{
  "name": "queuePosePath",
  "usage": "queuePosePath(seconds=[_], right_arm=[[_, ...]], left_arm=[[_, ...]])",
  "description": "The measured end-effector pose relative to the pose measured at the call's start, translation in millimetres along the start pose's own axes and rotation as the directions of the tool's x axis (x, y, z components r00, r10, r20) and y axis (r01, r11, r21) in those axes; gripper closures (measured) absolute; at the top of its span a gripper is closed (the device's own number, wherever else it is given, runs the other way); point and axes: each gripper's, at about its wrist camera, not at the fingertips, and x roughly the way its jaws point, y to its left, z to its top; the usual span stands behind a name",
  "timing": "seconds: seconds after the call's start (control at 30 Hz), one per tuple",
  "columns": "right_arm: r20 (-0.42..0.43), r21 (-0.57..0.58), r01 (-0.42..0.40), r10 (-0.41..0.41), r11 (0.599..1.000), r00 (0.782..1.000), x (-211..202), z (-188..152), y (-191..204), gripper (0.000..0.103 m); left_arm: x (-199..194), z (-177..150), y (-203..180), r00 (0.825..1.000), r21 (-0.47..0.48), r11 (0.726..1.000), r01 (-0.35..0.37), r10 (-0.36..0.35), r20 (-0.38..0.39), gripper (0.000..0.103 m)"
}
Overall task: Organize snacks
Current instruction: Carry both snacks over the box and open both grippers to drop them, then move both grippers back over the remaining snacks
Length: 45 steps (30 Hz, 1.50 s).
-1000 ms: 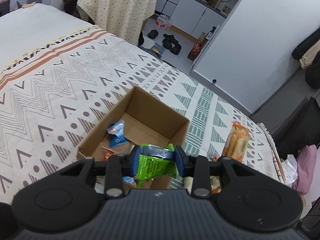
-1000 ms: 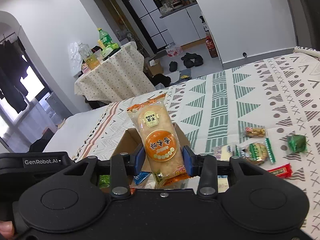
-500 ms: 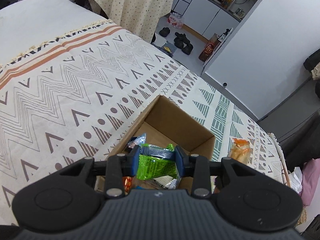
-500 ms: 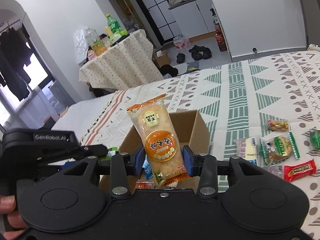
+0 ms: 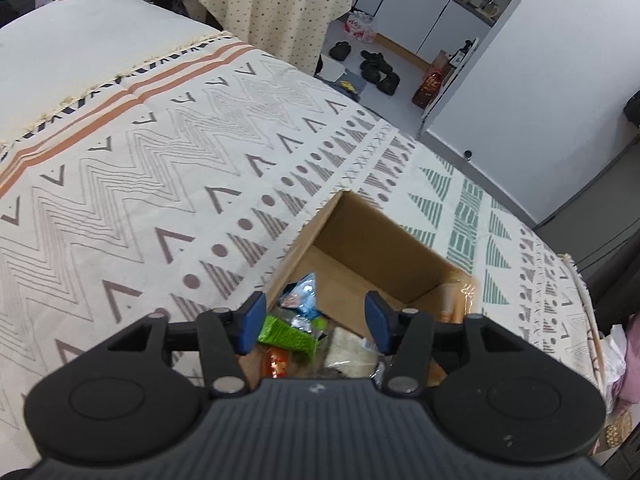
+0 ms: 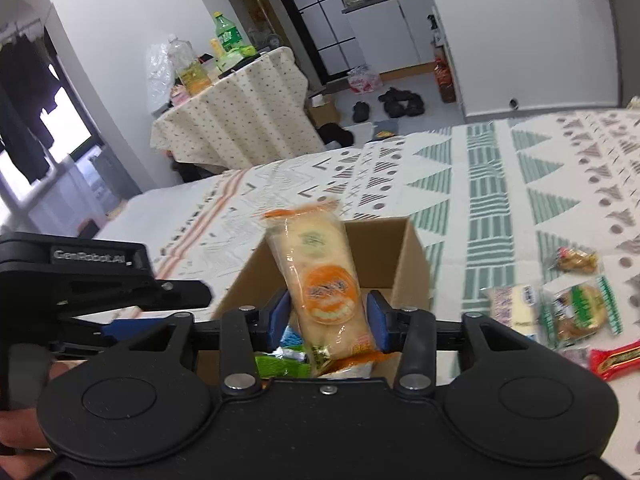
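Green packet (image 5: 289,334) (crinkled) now boxed

Both claws have just been opening — green packet (image 5: 289,334) dropped into the box (image 5: 372,240), orange packet (image 6: 320,280) slipping loose.

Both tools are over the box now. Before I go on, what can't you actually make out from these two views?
- Near half of the cardboard box, left wrist view: hidden behind the left tool.
- Orange rice-cracker pack, right wrist view: blurred; the right tool has just been opening, pad contact unclear.
- Loose snacks on the bedspread, right wrist view: blurred, the red one cut by the edge.
- Green packet: partly hidden, lying in the box.
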Motion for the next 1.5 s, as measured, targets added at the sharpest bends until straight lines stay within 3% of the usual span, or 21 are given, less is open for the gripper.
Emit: queuePosePath(seconds=[0.13,0.3,0.53,0.77,1.17,1.5], right_arm=[[-0.005,0.023,0.001,-0.001,1.0,1.0,-9.4,1.5,-4.9,0.047],[-0.012,0.033,0.03,-0.029,0.999,0.999,-24.7,3.2,-8.4,0.041],[0.006,0.047,0.06,-0.061,0.997,0.998,-51.4,8.4,-23.3,0.027],[0.009,0.063,0.066,-0.067,0.996,0.998,-74.2,10.0,-38.7,0.015],[0.02,0.11,0.102,-0.105,0.989,0.994,-103.8,13.3,-69.4,0.001],[0.022,0.153,0.091,-0.096,0.984,0.995,-125.8,15.2,-100.0,0.0]], left_arm=[[-4.4,-6.5,-0.9,1.0,0.006,1.0,-0.005,0.005,-0.006,0.044],[-11.9,-16.1,-5.6,1.0,0.013,1.0,-0.016,0.016,-0.014,0.029],[-25.2,-27.7,-16.3,1.0,0.025,0.999,-0.021,0.022,-0.019,0.025],[-39.4,-42.5,-37.0,0.999,0.077,0.996,-0.042,0.039,0.038,0.001],[-50.3,-61.7,-68.0,0.998,0.134,0.991,-0.025,0.017,0.061,0.0],[-51.3,-78.1,-96.2,0.998,0.18,0.984,-0.003,-0.007,0.055,0.0]])
